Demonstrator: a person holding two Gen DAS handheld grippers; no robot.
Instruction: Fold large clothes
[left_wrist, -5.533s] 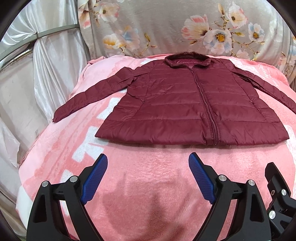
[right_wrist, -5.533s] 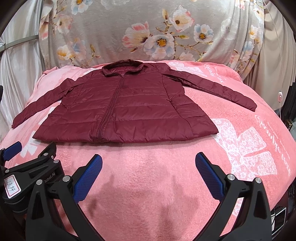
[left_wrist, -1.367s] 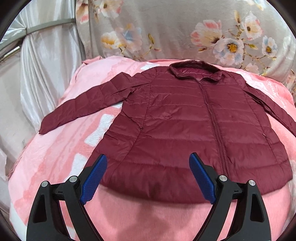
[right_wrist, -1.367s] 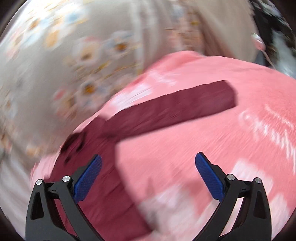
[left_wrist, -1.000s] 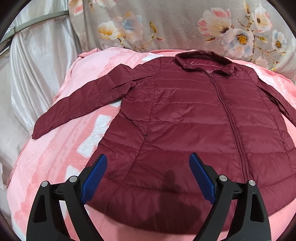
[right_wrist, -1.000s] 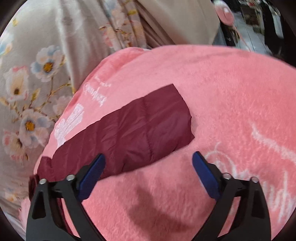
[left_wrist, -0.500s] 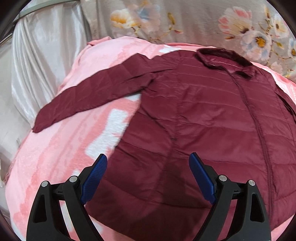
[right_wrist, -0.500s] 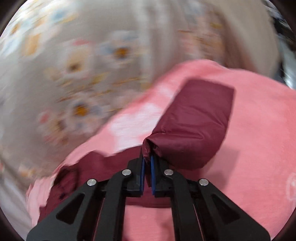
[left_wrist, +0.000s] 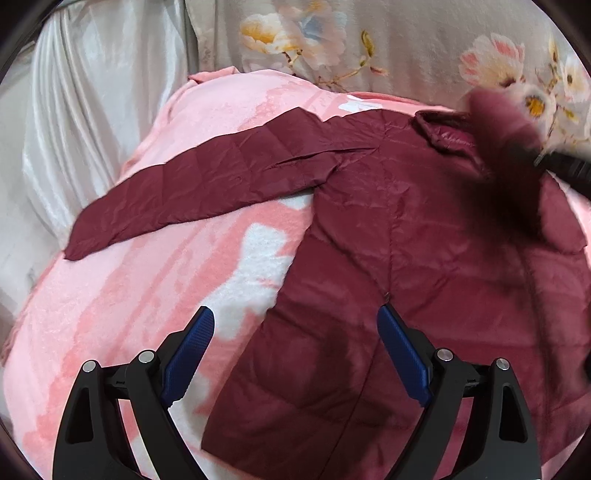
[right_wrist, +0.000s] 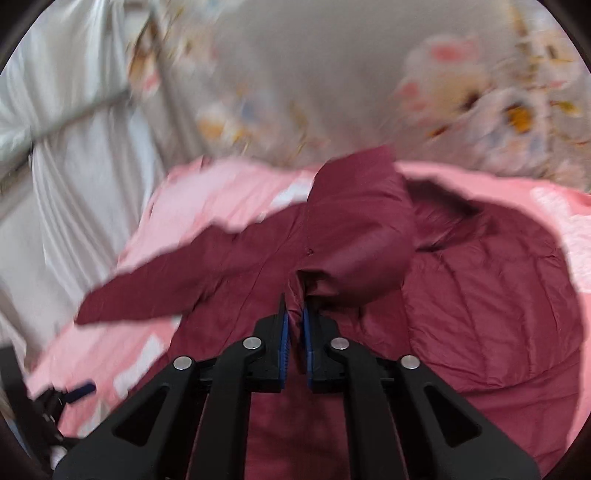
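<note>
A maroon quilted jacket (left_wrist: 388, 258) lies front up on a pink blanket, its left sleeve (left_wrist: 192, 184) stretched out to the left. My left gripper (left_wrist: 295, 350) is open and empty above the jacket's lower left side. My right gripper (right_wrist: 294, 325) is shut on the right sleeve (right_wrist: 362, 236) and holds it lifted over the jacket's chest (right_wrist: 480, 295). In the left wrist view the right gripper and sleeve show as a blur (left_wrist: 517, 147) near the collar.
The pink blanket (left_wrist: 129, 314) covers a bed. A floral cloth (left_wrist: 369, 40) hangs behind it and a white satin curtain (left_wrist: 85, 110) on the left. The left gripper shows at the lower left of the right wrist view (right_wrist: 70, 391).
My right gripper shut on the right sleeve's cuff and has swung it leftward over the jacket body. My left gripper has moved forward and to the left over the jacket.
</note>
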